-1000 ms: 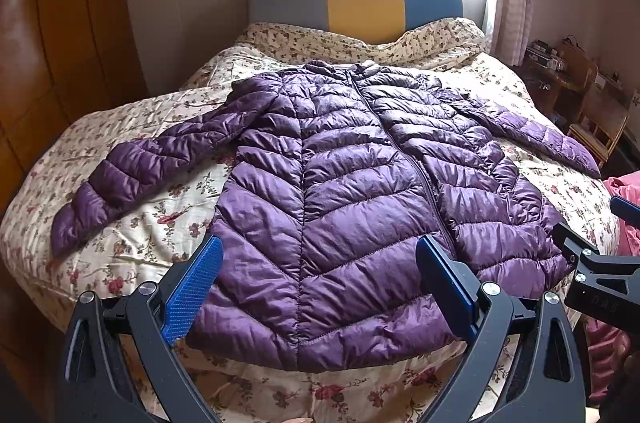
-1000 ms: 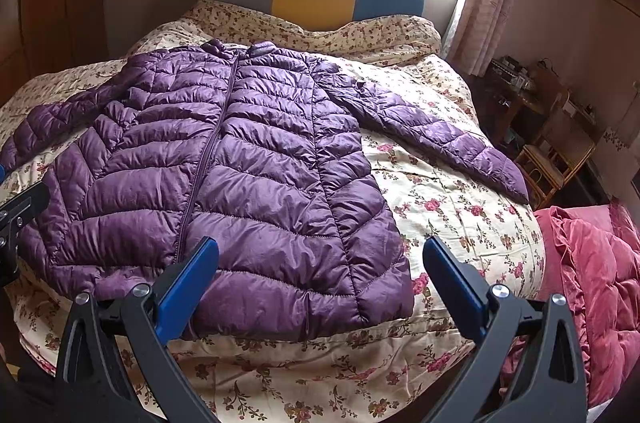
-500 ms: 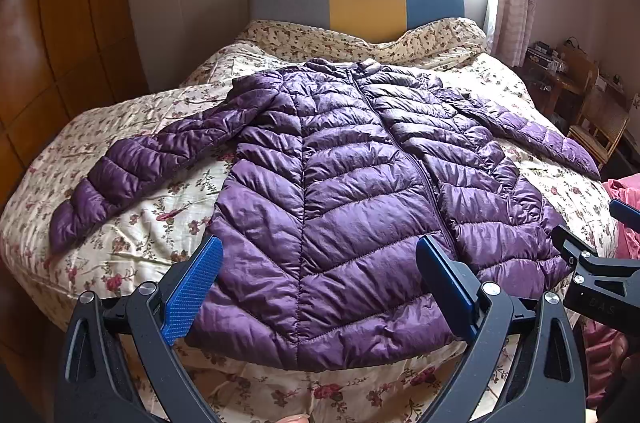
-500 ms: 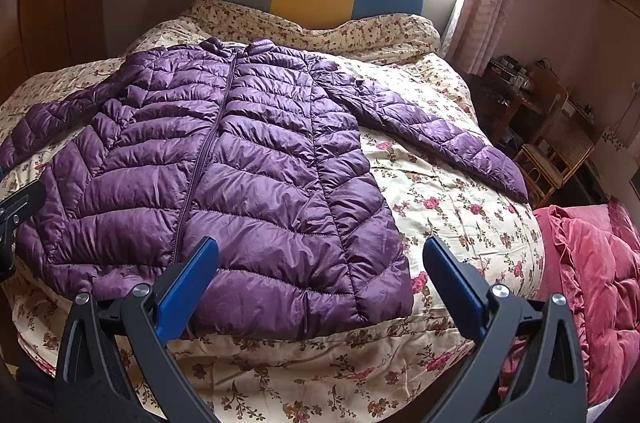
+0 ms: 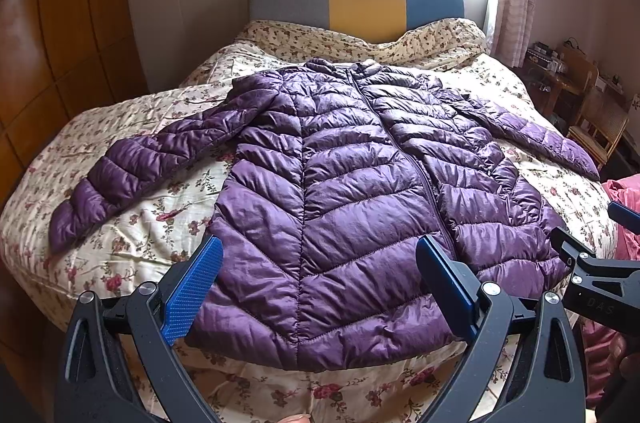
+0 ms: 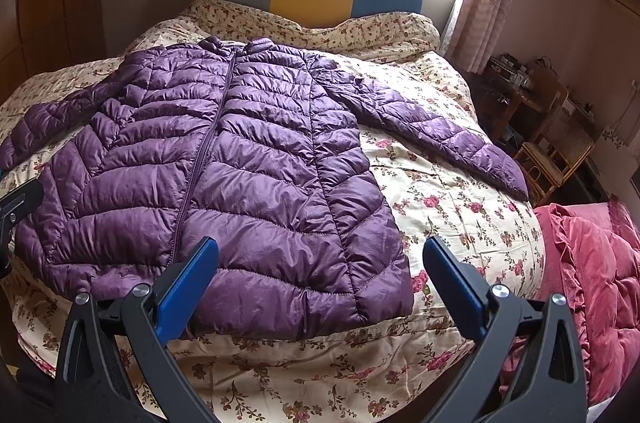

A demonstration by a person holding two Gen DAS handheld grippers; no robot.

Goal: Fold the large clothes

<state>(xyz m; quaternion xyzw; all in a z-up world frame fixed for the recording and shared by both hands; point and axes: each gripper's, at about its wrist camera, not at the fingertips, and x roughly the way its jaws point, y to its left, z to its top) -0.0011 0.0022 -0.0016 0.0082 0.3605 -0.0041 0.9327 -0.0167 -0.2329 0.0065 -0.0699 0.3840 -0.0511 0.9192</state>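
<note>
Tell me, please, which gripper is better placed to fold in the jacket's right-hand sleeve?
The right gripper, I'd judge: open, it faces the purple puffer jacket's right hem corner, nearest that sleeve.

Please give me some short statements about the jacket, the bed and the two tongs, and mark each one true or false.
1. The purple puffer jacket lies flat on the floral quilt with both sleeves spread out. True.
2. The left tongs are shut on the jacket's hem. False: they are open, holding nothing.
3. The jacket's zipper is closed. True.
4. The right tongs hold the sleeve. False: they are open and empty, and the sleeve lies apart on the quilt.
5. A red blanket lies on the jacket. False: it is beside the bed, at the right.
</note>
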